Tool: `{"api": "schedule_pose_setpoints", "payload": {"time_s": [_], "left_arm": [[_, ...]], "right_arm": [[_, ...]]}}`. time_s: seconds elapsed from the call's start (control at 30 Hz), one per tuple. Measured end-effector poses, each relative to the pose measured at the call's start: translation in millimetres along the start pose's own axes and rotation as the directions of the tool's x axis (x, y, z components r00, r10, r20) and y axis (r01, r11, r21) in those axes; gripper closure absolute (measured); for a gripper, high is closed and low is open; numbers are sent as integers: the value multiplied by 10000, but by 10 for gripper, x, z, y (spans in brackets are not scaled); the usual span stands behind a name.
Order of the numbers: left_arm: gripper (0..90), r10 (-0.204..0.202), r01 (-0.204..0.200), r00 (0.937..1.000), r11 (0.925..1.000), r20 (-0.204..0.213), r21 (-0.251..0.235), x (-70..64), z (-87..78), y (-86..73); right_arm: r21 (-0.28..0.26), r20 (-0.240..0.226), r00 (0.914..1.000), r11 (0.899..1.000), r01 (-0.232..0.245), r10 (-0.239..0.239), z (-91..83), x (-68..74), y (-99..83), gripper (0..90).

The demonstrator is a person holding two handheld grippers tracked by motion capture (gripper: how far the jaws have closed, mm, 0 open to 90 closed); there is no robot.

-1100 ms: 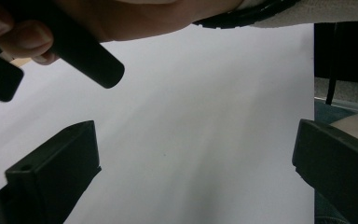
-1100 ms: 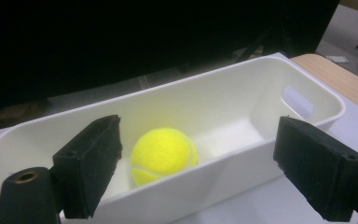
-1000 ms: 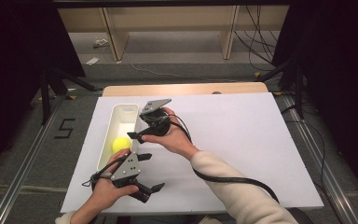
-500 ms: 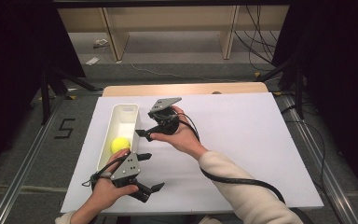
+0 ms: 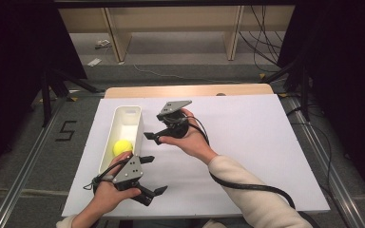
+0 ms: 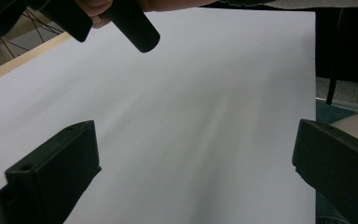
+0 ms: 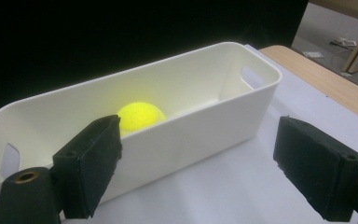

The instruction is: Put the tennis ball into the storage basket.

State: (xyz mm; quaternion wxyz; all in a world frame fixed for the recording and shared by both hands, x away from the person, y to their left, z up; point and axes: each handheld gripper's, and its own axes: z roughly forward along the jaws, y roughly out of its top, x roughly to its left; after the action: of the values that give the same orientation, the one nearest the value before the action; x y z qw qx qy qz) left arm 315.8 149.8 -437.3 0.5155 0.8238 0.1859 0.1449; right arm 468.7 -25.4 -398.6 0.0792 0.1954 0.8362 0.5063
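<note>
A white oblong bin (image 5: 126, 118) stands on the left of the white table sheet, with a yellow ball (image 5: 122, 147) lying in its near half. My right gripper (image 5: 158, 127) hovers just right of the bin, open and holding nothing, jaws facing the bin. In the right gripper view the bin's side wall (image 7: 191, 135) fills the gap of my right gripper (image 7: 205, 158), and the ball (image 7: 141, 115) peeks over the rim. My left gripper (image 5: 154, 175) sits near the front edge, open, jaws pointing right. The left gripper (image 6: 196, 172) looks across bare sheet.
The white sheet (image 5: 256, 142) covers most of the table; a wooden strip (image 5: 190, 90) shows at the far edge. A black cable (image 5: 247, 186) trails from the right gripper along the forearm. The right gripper's jaw (image 6: 135, 28) hangs at the top of the left gripper view.
The right gripper has drawn back to the right, away from the bin's rim. The left gripper and the ball have stayed where they were.
</note>
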Motion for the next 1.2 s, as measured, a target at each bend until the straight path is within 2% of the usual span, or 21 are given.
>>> {"api": "schedule_pose_setpoints", "payload": {"time_s": [1.2], "left_arm": [[0,-4,4,10000,10000,-35,39,1,2,-5]], "right_arm": [[-232,790,9956,9985,-490,507,-511,-194,-238,157]]}}
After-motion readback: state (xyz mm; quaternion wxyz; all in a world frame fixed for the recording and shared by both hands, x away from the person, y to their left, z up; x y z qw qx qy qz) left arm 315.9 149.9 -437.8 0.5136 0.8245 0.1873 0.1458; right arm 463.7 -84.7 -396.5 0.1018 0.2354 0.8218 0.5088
